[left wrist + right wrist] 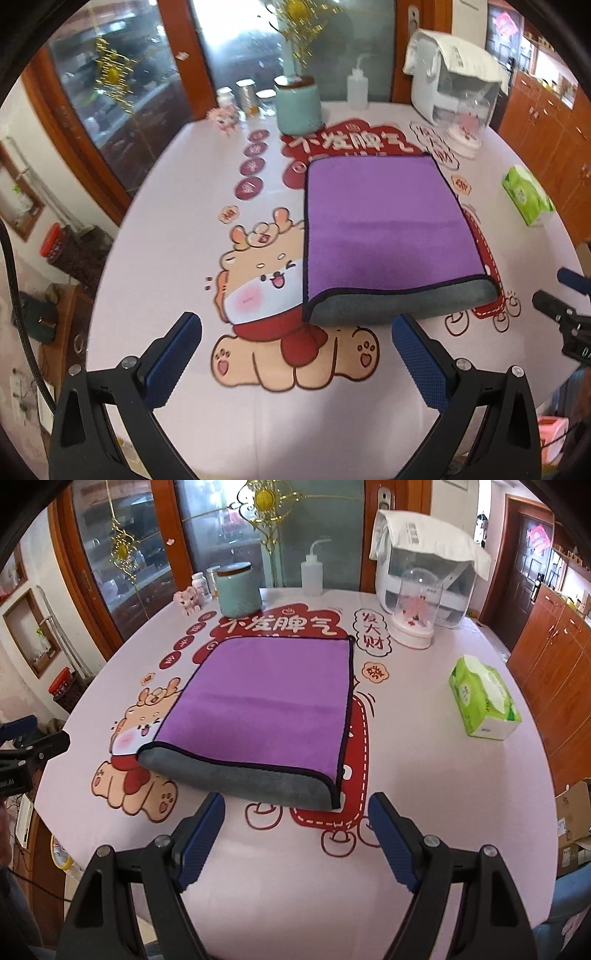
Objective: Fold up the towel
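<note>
Left wrist view: left gripper [296,328] has its jaws spread wide, nothing between the blue pads [173,360], hovering over the table [155,221] just short of the towel's near edge. Towel [384,229] lies flat on the printed tablecloth, folded over, purple side up, grey underside showing along the near fold, black trim on the edges. It covers part of the red print and the edge of the cartoon deer [266,280]. Beyond the towel: teal jar [298,107], squeeze bottle [356,86], white appliance [448,79] with a cloth draped on top, clear dome [467,125]. Green tissue pack [526,195] sits right of the towel, well apart. Right gripper partly visible at the right frame edge [561,306], off the towel.

Right wrist view: right gripper [296,806] also released, jaws wide apart, holding nothing, close to the towel's [266,709] near right corner but not touching. Towel is in the middle of the table [424,775], same folded state, both layers aligned. Tissue pack [482,701] right of the towel, dome [417,609] and appliance [428,565] behind its far right corner, teal jar [236,589] behind its far left corner.
</note>
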Demonstrator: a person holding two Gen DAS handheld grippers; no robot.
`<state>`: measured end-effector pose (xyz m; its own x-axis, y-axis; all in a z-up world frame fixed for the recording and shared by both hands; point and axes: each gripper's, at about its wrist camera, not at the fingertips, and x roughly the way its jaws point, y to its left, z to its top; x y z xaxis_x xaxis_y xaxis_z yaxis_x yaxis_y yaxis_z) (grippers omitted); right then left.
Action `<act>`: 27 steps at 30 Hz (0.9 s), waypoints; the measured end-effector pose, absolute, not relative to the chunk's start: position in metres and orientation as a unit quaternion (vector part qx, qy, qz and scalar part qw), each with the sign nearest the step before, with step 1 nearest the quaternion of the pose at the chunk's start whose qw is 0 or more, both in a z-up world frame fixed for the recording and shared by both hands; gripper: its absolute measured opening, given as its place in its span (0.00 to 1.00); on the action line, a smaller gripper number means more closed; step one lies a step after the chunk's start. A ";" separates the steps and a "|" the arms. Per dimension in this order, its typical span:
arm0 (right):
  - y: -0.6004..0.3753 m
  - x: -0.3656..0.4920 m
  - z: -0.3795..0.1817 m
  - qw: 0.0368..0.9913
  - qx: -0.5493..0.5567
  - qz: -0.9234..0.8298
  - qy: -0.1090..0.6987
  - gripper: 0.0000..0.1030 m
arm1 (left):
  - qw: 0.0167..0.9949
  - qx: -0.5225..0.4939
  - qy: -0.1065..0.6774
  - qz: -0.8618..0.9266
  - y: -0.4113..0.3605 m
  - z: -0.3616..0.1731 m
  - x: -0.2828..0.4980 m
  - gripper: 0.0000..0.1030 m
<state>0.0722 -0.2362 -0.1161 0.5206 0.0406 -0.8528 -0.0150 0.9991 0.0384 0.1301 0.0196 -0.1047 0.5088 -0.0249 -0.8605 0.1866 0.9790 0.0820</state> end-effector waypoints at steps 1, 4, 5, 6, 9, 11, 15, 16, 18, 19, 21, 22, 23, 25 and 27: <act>-0.238 0.076 -0.120 0.871 0.012 0.016 0.491 0.78 | 0.862 0.084 0.496 -0.068 0.021 -0.110 0.135 1.00; -0.244 0.088 -0.134 0.868 0.005 0.024 0.496 0.78 | 0.851 0.095 0.508 -0.095 0.020 -0.131 0.153 1.00; -0.245 0.091 -0.138 0.867 0.001 0.028 0.497 0.78 | 0.846 0.098 0.513 -0.104 0.021 -0.139 0.159 1.00; -0.247 0.095 -0.143 0.866 -0.005 0.034 0.499 0.78 | 0.841 0.099 0.519 -0.113 0.021 -0.147 0.165 1.00; -0.253 0.108 -0.162 0.857 -0.017 0.054 0.513 0.77 | 0.826 0.095 0.539 -0.138 0.023 -0.167 0.181 1.00; -0.256 0.115 -0.171 0.848 -0.012 0.070 0.524 0.70 | 0.817 0.086 0.548 -0.157 0.027 -0.179 0.190 0.99; -0.267 0.130 -0.187 0.836 -0.005 0.095 0.540 0.66 | 0.801 0.077 0.562 -0.192 0.028 -0.198 0.202 0.96; -0.268 0.131 -0.190 0.834 -0.004 0.100 0.542 0.66 | 0.798 0.079 0.563 -0.198 0.028 -0.201 0.204 0.96; -0.271 0.136 -0.195 0.830 -0.004 0.110 0.547 0.64 | 0.791 0.084 0.569 -0.206 0.026 -0.208 0.207 0.96; -0.271 0.138 -0.197 0.828 -0.002 0.116 0.549 0.61 | 0.788 0.087 0.572 -0.211 0.025 -0.211 0.209 0.96; -0.274 0.142 -0.203 0.821 0.001 0.128 0.556 0.57 | 0.782 0.084 0.576 -0.220 0.025 -0.216 0.213 0.95; -0.275 0.144 -0.206 0.819 0.001 0.132 0.559 0.55 | 0.780 0.081 0.579 -0.224 0.025 -0.218 0.214 0.95; -0.275 0.146 -0.209 0.816 -0.001 0.135 0.562 0.53 | 0.777 0.078 0.581 -0.229 0.025 -0.220 0.217 0.94; -0.274 0.148 -0.213 0.811 -0.006 0.143 0.568 0.50 | 0.772 0.074 0.585 -0.236 0.024 -0.223 0.221 0.93; -0.273 0.150 -0.216 0.807 -0.013 0.150 0.571 0.50 | 0.767 0.073 0.588 -0.244 0.024 -0.226 0.224 0.91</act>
